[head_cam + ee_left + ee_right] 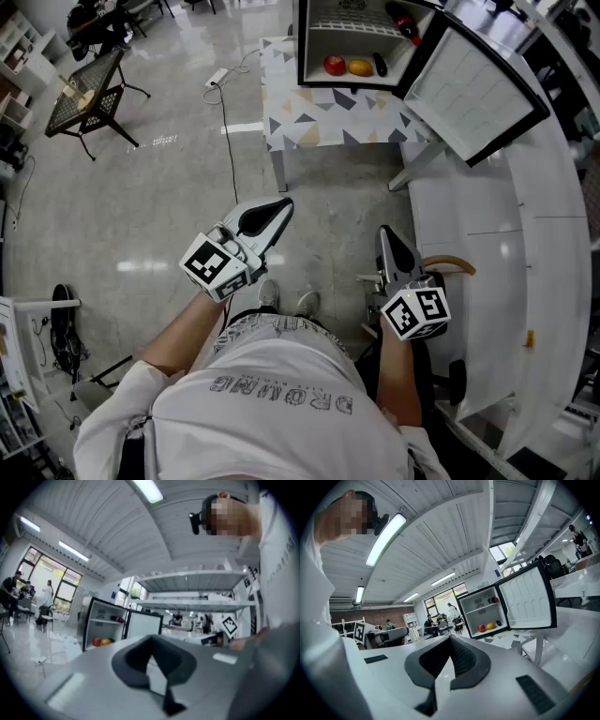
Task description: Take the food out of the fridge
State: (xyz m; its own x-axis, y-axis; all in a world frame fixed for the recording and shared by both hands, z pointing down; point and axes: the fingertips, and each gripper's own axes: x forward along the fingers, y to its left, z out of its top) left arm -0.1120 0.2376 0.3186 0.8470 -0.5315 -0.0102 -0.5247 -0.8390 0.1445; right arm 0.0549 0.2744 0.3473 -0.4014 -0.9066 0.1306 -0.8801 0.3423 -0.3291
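Note:
The small black fridge [347, 42] stands open on a patterned table [309, 117], its door [473, 84] swung to the right. On its bottom shelf lie a red fruit [335, 65], a yellow fruit [360, 67] and a dark item [380, 64]; a bottle [405, 25] lies on the shelf above. Both grippers hang well short of the fridge, over the floor. My left gripper [283, 203] is shut and holds nothing, and my right gripper [383, 232] is the same. The fridge [485, 613] with the red fruit [481, 628] also shows in the right gripper view, and the fridge [103, 625] more distantly in the left gripper view.
A long white counter [553, 234] runs along the right side. A black mesh table [89, 94] stands at the far left, and a power strip with a cable [217, 77] lies on the floor. Several people sit far back [436, 623].

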